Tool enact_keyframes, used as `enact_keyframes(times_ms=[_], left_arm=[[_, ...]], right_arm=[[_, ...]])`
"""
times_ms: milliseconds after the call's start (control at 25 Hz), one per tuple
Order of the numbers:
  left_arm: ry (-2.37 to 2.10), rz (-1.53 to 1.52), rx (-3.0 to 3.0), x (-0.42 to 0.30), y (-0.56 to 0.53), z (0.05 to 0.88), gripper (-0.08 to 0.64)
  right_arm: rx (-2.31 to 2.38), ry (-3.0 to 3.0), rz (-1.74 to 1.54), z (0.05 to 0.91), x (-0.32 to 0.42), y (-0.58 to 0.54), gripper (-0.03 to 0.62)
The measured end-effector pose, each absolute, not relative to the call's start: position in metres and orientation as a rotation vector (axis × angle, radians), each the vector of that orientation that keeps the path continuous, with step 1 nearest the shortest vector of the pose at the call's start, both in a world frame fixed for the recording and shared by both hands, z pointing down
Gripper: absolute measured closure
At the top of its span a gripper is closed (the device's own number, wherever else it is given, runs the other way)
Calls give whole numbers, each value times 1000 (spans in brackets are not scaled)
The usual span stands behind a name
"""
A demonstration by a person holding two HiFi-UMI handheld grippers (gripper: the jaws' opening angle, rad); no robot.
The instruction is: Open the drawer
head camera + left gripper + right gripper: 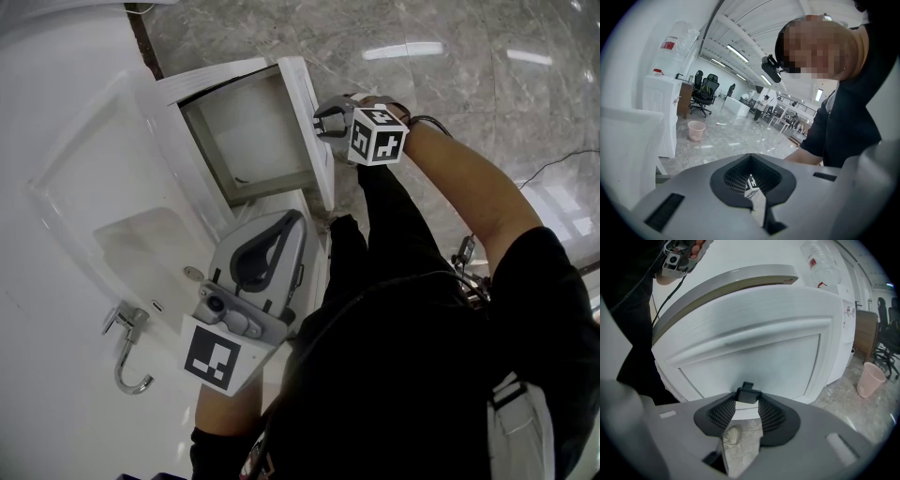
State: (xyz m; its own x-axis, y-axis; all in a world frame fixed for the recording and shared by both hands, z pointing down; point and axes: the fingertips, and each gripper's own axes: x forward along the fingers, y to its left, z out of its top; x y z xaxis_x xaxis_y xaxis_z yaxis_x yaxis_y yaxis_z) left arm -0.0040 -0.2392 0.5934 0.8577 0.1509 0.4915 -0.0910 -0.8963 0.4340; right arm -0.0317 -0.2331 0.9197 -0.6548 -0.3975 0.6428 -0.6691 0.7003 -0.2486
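Note:
The white drawer (248,131) of the vanity stands pulled out, and its inside looks bare. My right gripper (324,120) is at the drawer's front panel (306,94). In the right gripper view the panel (754,348) fills the picture. There the right gripper (746,398) is shut on a small black handle (747,391) at the panel's edge. My left gripper (295,217) hovers by the counter's front edge, below the drawer. In the left gripper view the tips of the left gripper (750,159) meet with nothing between them.
A sink basin (141,248) and a chrome faucet (127,352) are set in the white counter at the left. Marble floor (450,56) lies to the right, with a cable (562,159) on it. A pink bin (696,130) and office chairs (705,91) stand farther off.

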Motion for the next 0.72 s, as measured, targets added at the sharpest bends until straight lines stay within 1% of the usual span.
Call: enact_keyframes(times_ms=[720], left_arm=[[39,750,2597,-5,-230,589,565]], right_arm=[[827,-2355,648,918,-27,-230,446]])
